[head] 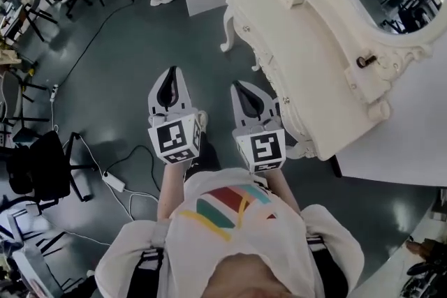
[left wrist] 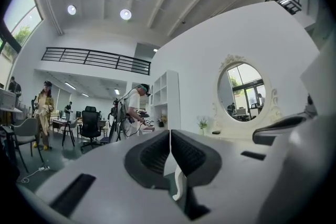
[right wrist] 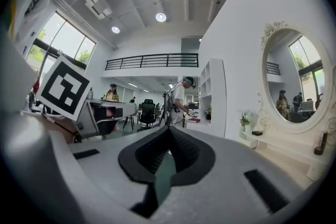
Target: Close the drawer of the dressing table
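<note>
Left gripper and right gripper were both closed, empty, over open floor; dressing table edge sat just right.

The person, at the bottom of the head view, wears a white T-shirt printed across the chest with curved bands of red, teal and yellow. Black straps edged with white lines cross both shoulders. The left gripper and right gripper, at frame centre, have pale grey tapering shells with dark teardrop-shaped hollows. Each carries a white marker cube bearing black square patterns. In the gripper views the pads are black and finely ridged, set in smooth grey plastic with dark rectangular slots.
</note>
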### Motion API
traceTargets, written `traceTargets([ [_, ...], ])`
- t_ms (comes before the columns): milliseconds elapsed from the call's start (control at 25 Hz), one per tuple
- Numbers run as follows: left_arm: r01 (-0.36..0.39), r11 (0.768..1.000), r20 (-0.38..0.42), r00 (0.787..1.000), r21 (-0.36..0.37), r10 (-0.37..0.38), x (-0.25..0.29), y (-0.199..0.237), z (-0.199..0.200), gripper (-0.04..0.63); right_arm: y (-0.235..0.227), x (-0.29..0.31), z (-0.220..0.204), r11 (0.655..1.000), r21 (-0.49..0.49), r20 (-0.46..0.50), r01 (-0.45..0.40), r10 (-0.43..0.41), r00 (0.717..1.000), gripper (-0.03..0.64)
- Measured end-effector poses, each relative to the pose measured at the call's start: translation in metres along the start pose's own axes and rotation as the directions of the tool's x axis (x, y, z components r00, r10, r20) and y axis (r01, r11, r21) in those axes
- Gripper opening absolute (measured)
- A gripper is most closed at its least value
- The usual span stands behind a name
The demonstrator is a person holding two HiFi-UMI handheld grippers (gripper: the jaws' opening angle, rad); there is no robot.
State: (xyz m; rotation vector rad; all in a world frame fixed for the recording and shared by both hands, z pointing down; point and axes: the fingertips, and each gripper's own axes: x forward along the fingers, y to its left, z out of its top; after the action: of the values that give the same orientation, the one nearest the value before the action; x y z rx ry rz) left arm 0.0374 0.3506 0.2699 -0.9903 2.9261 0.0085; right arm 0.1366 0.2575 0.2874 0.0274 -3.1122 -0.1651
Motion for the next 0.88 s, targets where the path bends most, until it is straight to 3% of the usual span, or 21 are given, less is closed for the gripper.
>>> traceTargets([
  [320,0.057,0.998,-0.019,0.998,-0.038,-0.058,0.120,0.044,-0.003,0.008,-0.033,0.112,0.000,0.997,-0.010,-0.057,0.071,-0.072,0.996,0.000],
  [520,0.142,0.989,-0.014,0.990,-0.035,-0.142,0.192,0.061,0.002,0.008,-0.057,0.180,0.010,0.991,-0.009,-0.069,0.137,-0.137,0.988,0.000],
  [760,0.267,0.964,0.012,0.964,-0.006,-0.267,0.264,0.067,0.012,0.008,-0.079,0.249,0.016,0.979,0.011,-0.081,0.203,-0.202,0.976,0.000],
  [880,0.341,0.940,0.014,0.940,0.012,-0.341,0.294,0.062,0.011,0.008,-0.095,0.271,0.018,0.959,0.024,-0.070,0.282,-0.280,0.957,0.000],
])
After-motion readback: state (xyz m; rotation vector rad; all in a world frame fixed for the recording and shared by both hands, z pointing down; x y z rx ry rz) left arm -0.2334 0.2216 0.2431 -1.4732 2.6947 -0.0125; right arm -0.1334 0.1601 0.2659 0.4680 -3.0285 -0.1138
